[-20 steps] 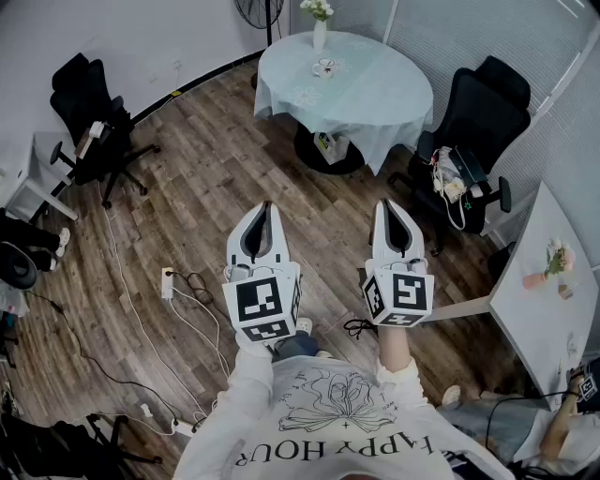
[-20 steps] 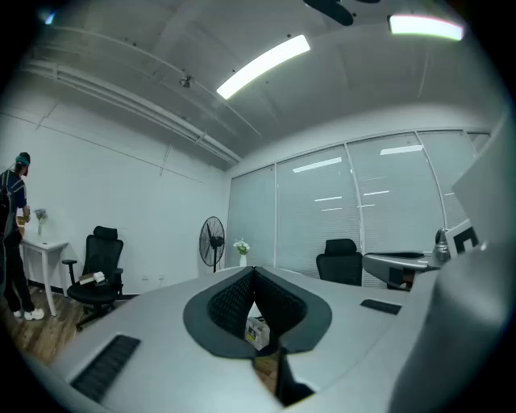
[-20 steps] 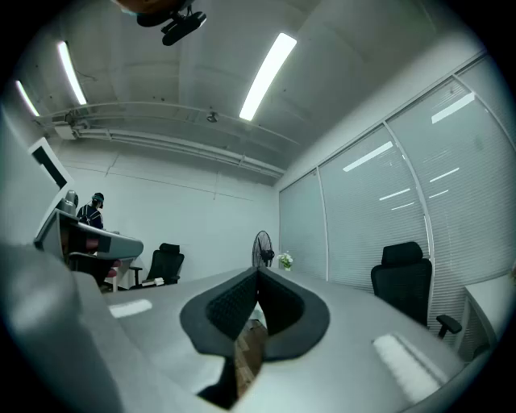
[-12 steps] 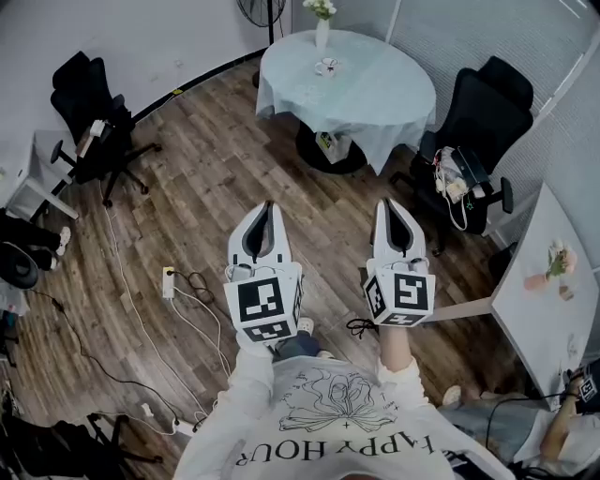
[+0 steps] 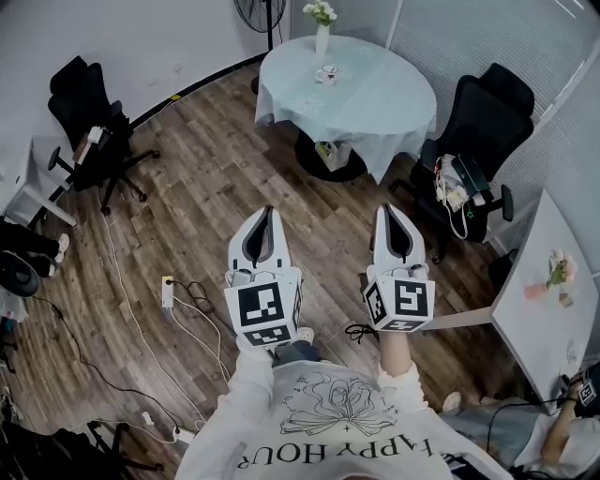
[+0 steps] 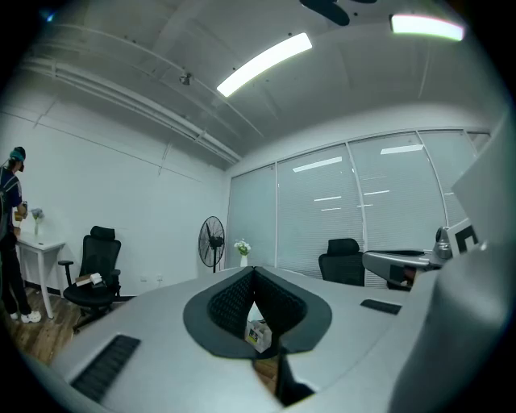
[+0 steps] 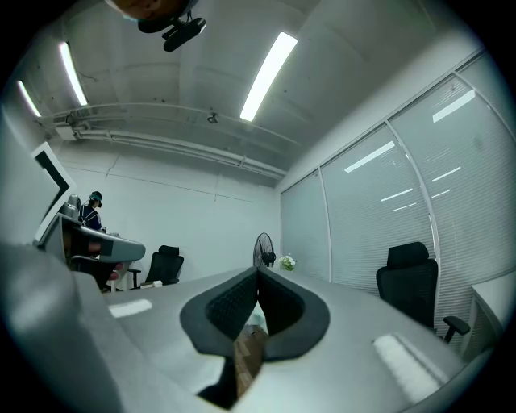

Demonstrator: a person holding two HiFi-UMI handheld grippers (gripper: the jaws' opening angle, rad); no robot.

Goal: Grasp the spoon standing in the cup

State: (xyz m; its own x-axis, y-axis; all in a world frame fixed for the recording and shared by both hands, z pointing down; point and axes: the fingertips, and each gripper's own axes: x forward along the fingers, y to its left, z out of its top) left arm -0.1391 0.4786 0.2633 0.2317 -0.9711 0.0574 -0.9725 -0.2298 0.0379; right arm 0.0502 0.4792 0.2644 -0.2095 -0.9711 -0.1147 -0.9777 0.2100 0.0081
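A small cup (image 5: 327,73) stands on the round table (image 5: 375,94) with a pale cloth, far ahead across the room; the spoon in it is too small to make out. A white vase of flowers (image 5: 322,28) stands behind the cup. My left gripper (image 5: 269,209) and right gripper (image 5: 389,206) are held side by side in front of me over the wooden floor, well short of the table. Both are shut with nothing between the pads. In the left gripper view the left gripper (image 6: 254,271) has its jaws pressed together, as does the right gripper (image 7: 258,271) in its own view.
Black office chairs stand at the table's right (image 5: 478,122) and by the left wall (image 5: 89,117). A power strip (image 5: 167,291) and cables lie on the floor at my left. A white desk (image 5: 548,300) with pink flowers is at the right. A fan (image 6: 211,238) stands behind the table.
The table and chairs sit a little lower in the head view than before. Both grippers hold the same shut pose, shifted slightly downward in the frame.
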